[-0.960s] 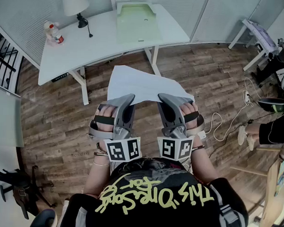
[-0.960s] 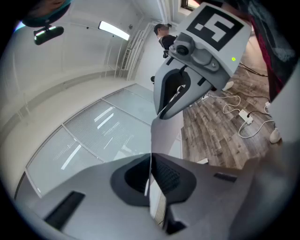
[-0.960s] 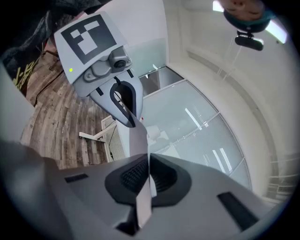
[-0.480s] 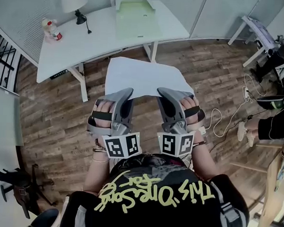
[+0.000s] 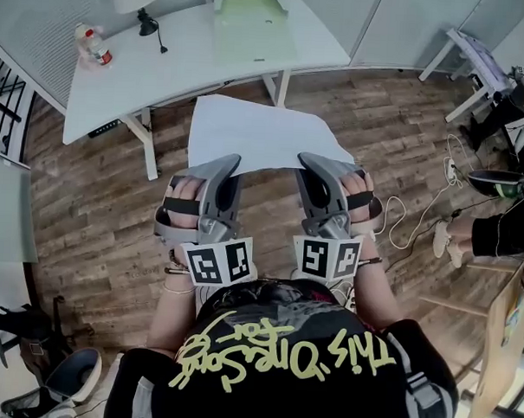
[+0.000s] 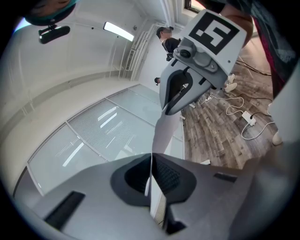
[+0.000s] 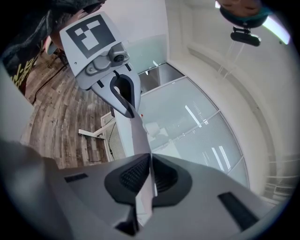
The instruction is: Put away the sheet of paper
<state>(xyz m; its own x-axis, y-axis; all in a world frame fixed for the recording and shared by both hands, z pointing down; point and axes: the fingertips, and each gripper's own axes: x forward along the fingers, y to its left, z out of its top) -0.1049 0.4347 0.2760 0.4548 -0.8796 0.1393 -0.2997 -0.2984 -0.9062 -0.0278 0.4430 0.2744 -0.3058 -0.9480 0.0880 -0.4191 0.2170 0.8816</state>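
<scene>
Head view: sheet of paper [image 5: 256,136] is held flat in the air over the wood floor [image 5: 97,214], free edge pointing to 12 o'clock, long axis roughly 9-to-3. Left claw [image 5: 232,162] and right claw [image 5: 309,160] pinch its near edge. Green tray [image 5: 255,26] sits on the white surface [image 5: 164,78] at 12.

Left gripper view: left claw [image 6: 151,187] pressed together on the sheet of paper [image 6: 161,140], seen edge-on.

Right gripper view: right claw [image 7: 150,178] clamped on the sheet of paper [image 7: 140,136] too.
</scene>
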